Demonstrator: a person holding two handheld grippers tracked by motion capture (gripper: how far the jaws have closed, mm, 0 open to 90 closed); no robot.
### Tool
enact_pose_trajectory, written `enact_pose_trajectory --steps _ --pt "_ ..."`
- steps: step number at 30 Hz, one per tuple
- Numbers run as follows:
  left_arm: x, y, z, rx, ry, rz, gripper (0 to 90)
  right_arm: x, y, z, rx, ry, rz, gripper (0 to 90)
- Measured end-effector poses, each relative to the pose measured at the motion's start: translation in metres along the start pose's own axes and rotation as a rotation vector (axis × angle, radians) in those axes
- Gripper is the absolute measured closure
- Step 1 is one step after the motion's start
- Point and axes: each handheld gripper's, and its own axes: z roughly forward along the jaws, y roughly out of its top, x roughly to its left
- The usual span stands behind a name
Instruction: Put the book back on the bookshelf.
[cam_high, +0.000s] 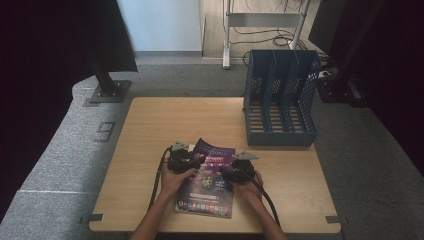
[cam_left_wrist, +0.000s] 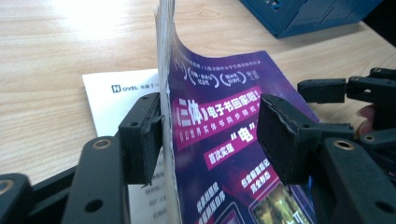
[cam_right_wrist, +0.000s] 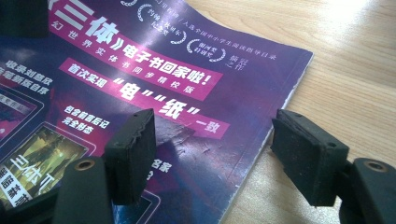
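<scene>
A purple magazine (cam_high: 207, 186) lies on the wooden table (cam_high: 150, 125) near its front edge. My left gripper (cam_high: 197, 161) is at the magazine's left edge. In the left gripper view its cover and a few pages (cam_left_wrist: 219, 135) stand lifted upright between my jaws (cam_left_wrist: 210, 135). The left pad (cam_left_wrist: 152, 135) touches the lifted sheets and the right pad stands well apart, so the gripper is open. A white inner page (cam_left_wrist: 116, 93) shows underneath. My right gripper (cam_high: 226, 175) (cam_right_wrist: 215, 154) is open astride the right edge of the magazine (cam_right_wrist: 140, 70), one jaw over the cover and one over the table.
A blue mesh file rack (cam_high: 281, 100) (cam_left_wrist: 303, 14) with several slots stands at the table's back right. The other gripper (cam_left_wrist: 355, 88) shows at the right of the left gripper view. Bare wood lies to the left and behind the magazine.
</scene>
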Motion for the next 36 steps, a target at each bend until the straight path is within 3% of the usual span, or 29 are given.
enact_pose_trajectory --steps 3,6,9,17,23,29,36 --pt "0.001 0.001 0.003 0.017 0.007 0.005 41.6 0.000 0.000 0.000 0.000 0.000 0.000 30.1" --pt "-0.001 0.002 0.009 0.028 0.049 0.025 41.8 0.000 0.000 0.000 0.000 0.001 0.001 30.1" --pt "-0.002 0.002 0.014 0.035 0.072 0.013 40.9 0.000 0.000 0.000 0.000 0.001 0.001 30.1" --pt "0.002 0.002 0.014 0.034 0.065 0.003 45.0 0.000 0.000 0.000 0.000 0.001 0.002 30.0" --pt "-0.008 0.006 0.008 0.003 0.027 0.019 45.3 0.000 0.000 0.000 0.000 0.000 0.001 29.8" --pt "-0.012 0.009 0.009 0.017 0.012 0.036 43.9 0.000 0.000 0.000 0.000 -0.001 0.001 29.8" --pt "-0.009 0.009 0.014 0.043 0.056 0.020 44.2 0.000 0.000 0.000 0.000 -0.002 0.003 29.7"
